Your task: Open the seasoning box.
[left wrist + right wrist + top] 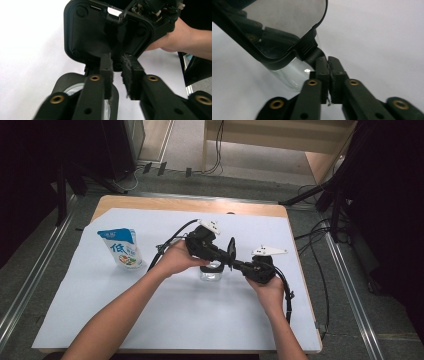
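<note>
My right gripper (329, 72): jaws pressed together on hinge tab of black-framed clear flip lid (287, 27), lid tilted up over clear glass jar (212, 271). My left gripper (117, 75): jaws slightly parted, nothing between pads, tips just short of lid's black underside (107, 32). Jar stands mid white sheet (165, 320), directly under both grippers. Blue-and-white standing pouch (121, 247) well left of jar.

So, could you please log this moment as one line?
left hand-held gripper: open, facing lid | right hand-held gripper: shut by lid's edge | lid: raised over clear container | pouch: upright, apart
</note>
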